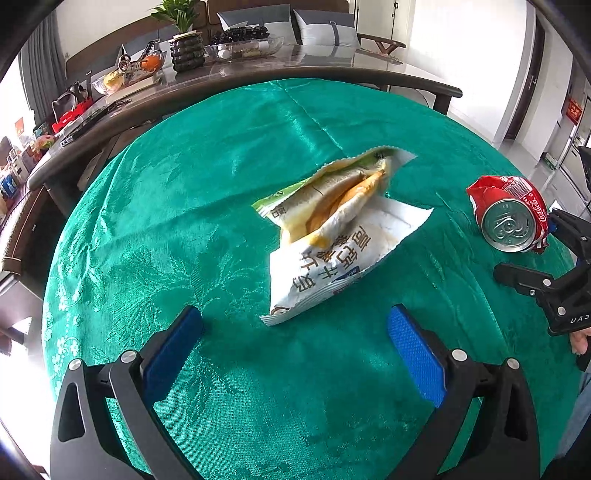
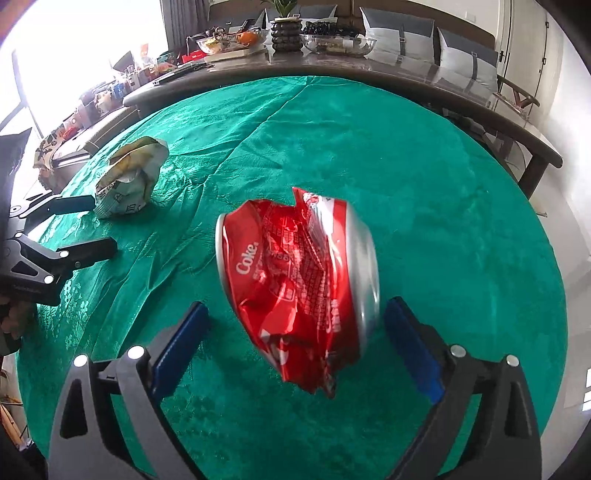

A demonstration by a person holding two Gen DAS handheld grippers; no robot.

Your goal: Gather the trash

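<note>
Crumpled red can (image 2: 299, 280), glossy wrapper (image 1: 332, 229), damask cloth (image 1: 166, 221).

Home living room: sofa cushions (image 1: 321, 27), potted plant (image 1: 181, 16), fruit bowls (image 1: 243, 48).

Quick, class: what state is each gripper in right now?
Left gripper: open, holding nothing.
Right gripper: open around the crushed Coke can, not gripping.

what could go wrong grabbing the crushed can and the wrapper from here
The crushed can lies on its side between the open right gripper, off-centre toward one pad; closing could roll or squirt it out. The snack wrapper is limp and flat, so the open left gripper may pinch the green tablecloth instead.
</note>
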